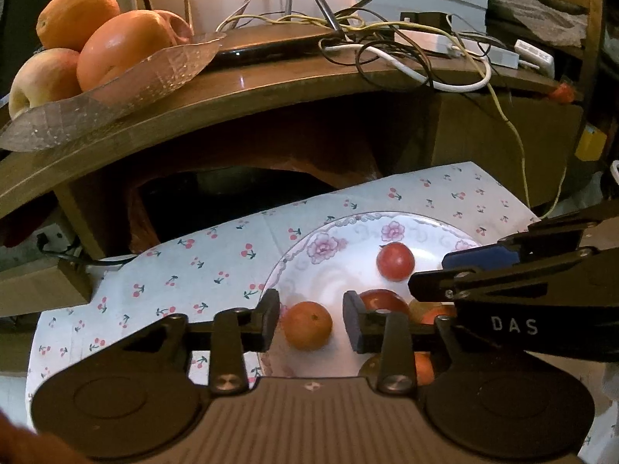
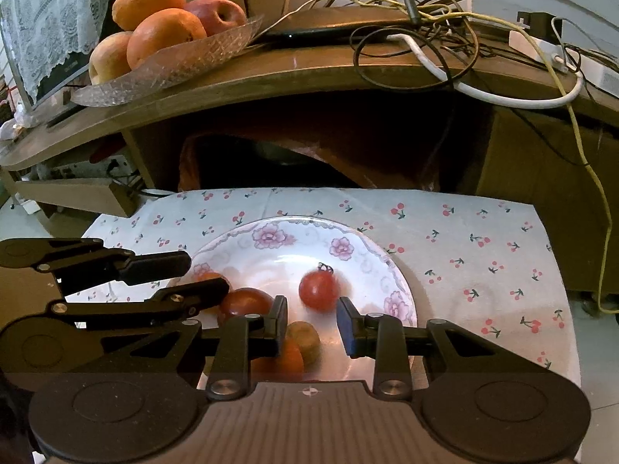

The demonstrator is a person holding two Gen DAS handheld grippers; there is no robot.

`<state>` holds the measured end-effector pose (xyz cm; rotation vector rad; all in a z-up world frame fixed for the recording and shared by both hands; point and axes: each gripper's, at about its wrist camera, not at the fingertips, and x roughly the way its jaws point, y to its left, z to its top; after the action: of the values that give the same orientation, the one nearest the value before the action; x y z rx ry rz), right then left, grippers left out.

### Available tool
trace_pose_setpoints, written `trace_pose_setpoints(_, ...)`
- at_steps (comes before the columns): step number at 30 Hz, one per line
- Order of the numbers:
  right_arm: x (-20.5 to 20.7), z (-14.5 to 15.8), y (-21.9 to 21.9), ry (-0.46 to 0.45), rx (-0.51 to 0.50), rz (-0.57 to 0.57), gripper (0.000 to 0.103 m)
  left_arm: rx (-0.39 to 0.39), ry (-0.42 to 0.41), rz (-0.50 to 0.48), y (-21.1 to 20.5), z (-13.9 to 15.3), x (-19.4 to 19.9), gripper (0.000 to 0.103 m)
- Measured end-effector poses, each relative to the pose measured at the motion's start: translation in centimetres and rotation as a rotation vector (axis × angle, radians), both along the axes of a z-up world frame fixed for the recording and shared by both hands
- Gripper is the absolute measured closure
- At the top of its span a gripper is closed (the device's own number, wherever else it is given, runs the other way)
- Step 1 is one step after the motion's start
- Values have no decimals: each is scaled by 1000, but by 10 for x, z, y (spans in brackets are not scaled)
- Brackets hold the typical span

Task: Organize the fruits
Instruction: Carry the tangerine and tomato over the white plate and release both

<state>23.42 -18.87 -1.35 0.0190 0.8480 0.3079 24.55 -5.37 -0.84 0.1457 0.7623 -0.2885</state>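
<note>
Hovering over the plate (image 2: 390, 270) — both tongs (left (image 1: 311, 321), right (image 2: 311, 324)) apart, level, side by side

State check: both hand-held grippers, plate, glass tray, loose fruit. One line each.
left hand-held gripper: open, jaws on either side of the small orange, not closed on it
right hand-held gripper: open, empty, over the plate
small orange: resting on plate
tomato: resting on plate, apart from the other fruit
floral plate: flat on cloth, holding several fruits
glass tray: on shelf, piled with oranges and apples
</note>
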Motion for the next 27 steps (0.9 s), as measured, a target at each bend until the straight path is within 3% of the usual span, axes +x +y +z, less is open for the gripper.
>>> trace_pose_setpoints(19, -17, 19, -9, -16, -12, -31, 67, 25, -23, 30, 10, 15, -26, 54)
trace_pose_setpoints(27, -50, 28, -8, -16, -21, -32, 64, 34, -47, 30, 8, 26, -59, 39)
